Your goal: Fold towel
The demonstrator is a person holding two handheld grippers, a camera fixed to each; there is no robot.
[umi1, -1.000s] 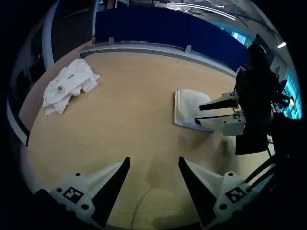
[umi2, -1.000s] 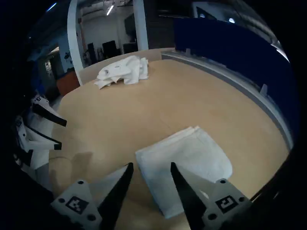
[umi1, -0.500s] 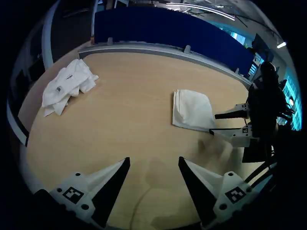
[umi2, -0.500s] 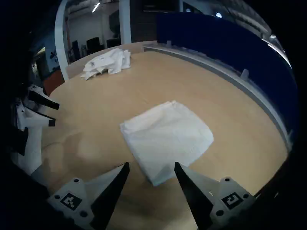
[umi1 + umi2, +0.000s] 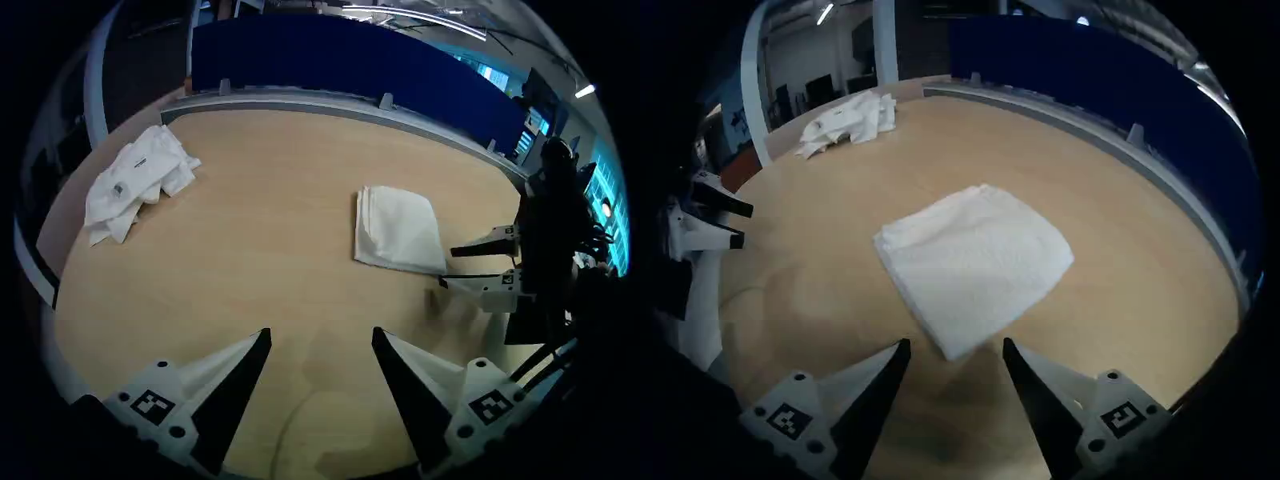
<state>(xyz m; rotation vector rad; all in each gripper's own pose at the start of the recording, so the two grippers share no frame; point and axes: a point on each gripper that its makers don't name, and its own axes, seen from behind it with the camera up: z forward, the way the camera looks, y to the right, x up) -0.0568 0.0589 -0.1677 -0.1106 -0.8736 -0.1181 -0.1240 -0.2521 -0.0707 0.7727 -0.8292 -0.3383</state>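
Folded towel [image 5: 972, 264] lies flat near the middle of the bench [image 5: 1120, 240], its near corner lined up with the gap at the tips of the right gripper [image 5: 956, 342], whose fingers are spread apart and grasp nothing. Left gripper [image 5: 320, 330] sits over bare bench well apart from the towel, fingers likewise spread and empty. A crumpled white cloth pile [image 5: 132, 180] lies at the far bench edge, well apart from the towel, and a blue partition [image 5: 360, 60] runs along the back.
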